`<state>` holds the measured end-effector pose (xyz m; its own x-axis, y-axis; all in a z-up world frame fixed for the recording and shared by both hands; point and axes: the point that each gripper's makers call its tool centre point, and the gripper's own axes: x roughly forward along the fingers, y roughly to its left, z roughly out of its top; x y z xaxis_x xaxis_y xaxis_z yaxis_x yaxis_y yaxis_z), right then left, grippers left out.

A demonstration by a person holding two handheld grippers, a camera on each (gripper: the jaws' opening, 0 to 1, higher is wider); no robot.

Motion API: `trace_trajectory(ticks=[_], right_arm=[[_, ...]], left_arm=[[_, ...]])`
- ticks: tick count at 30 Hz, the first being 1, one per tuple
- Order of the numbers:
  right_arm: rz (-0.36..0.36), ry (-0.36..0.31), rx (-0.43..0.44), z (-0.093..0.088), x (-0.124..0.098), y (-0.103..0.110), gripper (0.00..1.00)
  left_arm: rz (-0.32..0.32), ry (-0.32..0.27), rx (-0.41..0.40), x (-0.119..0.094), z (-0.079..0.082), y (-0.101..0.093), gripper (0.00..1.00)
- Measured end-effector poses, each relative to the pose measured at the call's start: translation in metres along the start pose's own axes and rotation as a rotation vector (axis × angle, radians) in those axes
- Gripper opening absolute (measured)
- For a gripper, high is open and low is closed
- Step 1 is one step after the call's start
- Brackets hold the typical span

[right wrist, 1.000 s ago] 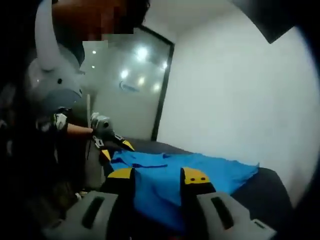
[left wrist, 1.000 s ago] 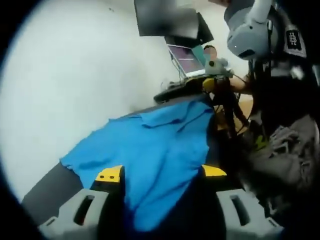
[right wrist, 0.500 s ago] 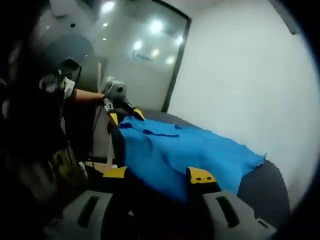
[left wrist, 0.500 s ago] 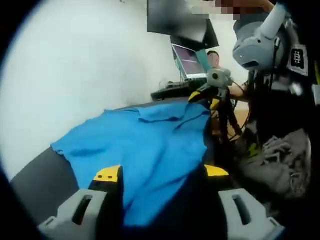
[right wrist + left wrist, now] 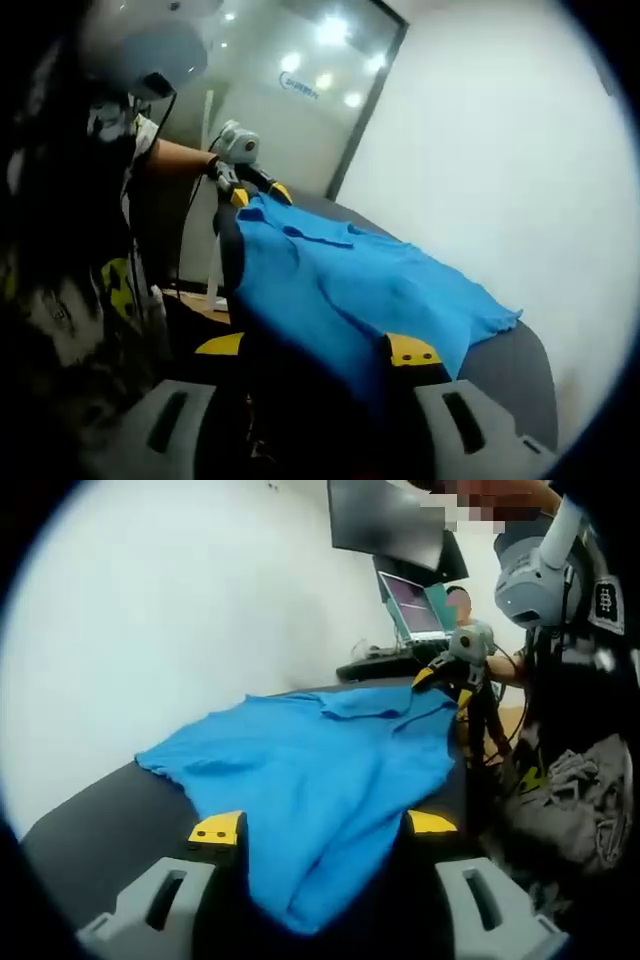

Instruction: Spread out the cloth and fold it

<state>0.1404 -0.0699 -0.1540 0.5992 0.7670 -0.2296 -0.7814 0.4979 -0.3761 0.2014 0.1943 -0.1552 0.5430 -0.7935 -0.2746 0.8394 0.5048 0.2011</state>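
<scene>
A blue cloth lies spread over a dark table, one edge running along the table's side by the person. In the left gripper view its near corner drops between the jaws of my left gripper, which looks shut on it. My right gripper holds the far corner beside the table's end. In the right gripper view the cloth runs down between the jaws of my right gripper, and my left gripper pinches the opposite corner. The cloth's far edge rests on the table.
A person in a dark printed shirt stands close against the table's side. A laptop and a monitor sit beyond the table's end. A white wall backs the table, and a glass partition stands at the other end.
Both grippers keep their corners. The cloth has been drawn out between them and now lies flatter and wider across the table. Both views have shifted with the hands.
</scene>
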Motion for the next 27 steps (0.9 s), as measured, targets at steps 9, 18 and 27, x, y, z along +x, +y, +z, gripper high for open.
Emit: trace_trajectory(ticks=[9,18,27], right_arm=[[-0.110,0.031,0.129,-0.009,-0.013,-0.020,0.65],[-0.174,0.037,0.180,-0.012,-0.017,-0.034,0.56],[-0.201,0.055,0.170,-0.014,-0.010,-0.039,0.53]], left_arm=[[0.051,-0.024,-0.059,-0.012,-0.009,0.011,0.62],[0.032,-0.038,-0.088,-0.007,-0.007,0.011,0.58],[0.032,-0.059,-0.058,0.005,-0.001,0.005,0.60]])
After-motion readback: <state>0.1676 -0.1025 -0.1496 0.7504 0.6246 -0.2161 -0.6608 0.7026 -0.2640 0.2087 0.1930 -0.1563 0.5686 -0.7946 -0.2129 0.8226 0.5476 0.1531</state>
